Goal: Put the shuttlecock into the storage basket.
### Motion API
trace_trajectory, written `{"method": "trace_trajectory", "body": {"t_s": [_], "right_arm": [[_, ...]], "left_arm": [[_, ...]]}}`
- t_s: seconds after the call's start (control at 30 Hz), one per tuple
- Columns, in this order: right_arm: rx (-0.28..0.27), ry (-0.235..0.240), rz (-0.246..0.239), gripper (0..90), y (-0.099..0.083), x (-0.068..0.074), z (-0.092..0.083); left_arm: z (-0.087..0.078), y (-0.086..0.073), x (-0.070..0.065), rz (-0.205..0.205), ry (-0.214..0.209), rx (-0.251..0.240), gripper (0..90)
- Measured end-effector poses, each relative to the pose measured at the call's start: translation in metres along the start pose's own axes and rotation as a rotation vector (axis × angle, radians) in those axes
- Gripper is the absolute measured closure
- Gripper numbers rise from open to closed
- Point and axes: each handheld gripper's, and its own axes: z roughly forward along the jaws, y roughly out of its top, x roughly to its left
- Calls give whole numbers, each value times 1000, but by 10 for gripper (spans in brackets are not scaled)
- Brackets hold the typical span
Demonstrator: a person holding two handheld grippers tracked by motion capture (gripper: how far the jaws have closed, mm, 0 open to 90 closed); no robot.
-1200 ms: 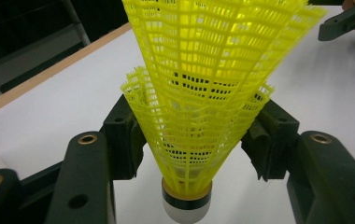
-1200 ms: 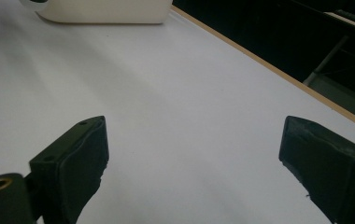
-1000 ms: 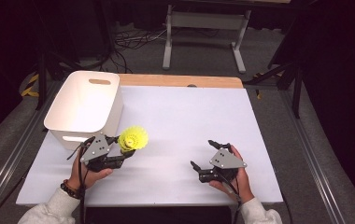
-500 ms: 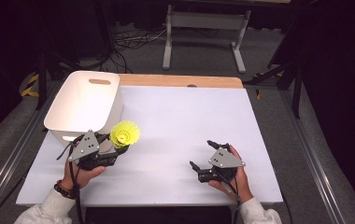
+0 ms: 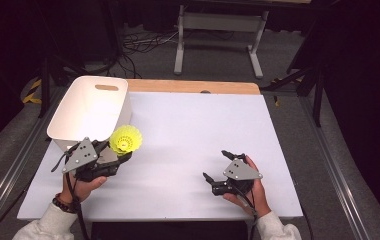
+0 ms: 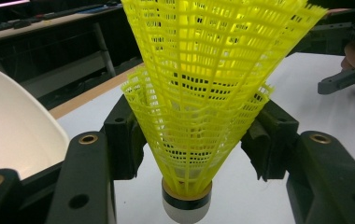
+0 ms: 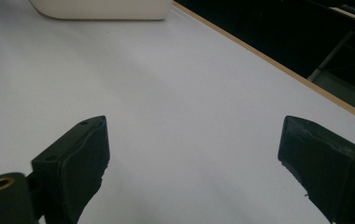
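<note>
A yellow plastic shuttlecock (image 5: 125,139) (image 6: 203,93) with a white and black base is clamped between the jaws of my left gripper (image 5: 117,156) (image 6: 199,140), which is shut on its mesh skirt. It hangs just in front of the white bin (image 5: 90,107) at the table's left. My right gripper (image 5: 219,170) (image 7: 192,158) rests low over the white table (image 5: 203,130) at the front right, jaws wide apart with nothing between them.
The white bin's rim (image 6: 7,121) lies close to the left of the held shuttlecock. A wooden strip (image 5: 193,86) edges the table's far side. Beyond it stand a metal frame (image 5: 218,25) and floor cables.
My left gripper has carried the shuttlecock leftward and a little up, toward the bin's front corner. The right gripper has stayed where it was.
</note>
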Motion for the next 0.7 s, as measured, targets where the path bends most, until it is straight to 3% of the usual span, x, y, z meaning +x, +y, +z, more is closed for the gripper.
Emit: {"method": "trace_trajectory", "body": {"t_s": [0.7], "right_arm": [[10, 12, -4, 93, -1, 1, 2]], "left_arm": [[-23, 3, 16, -26, 57, -44, 454]]}}
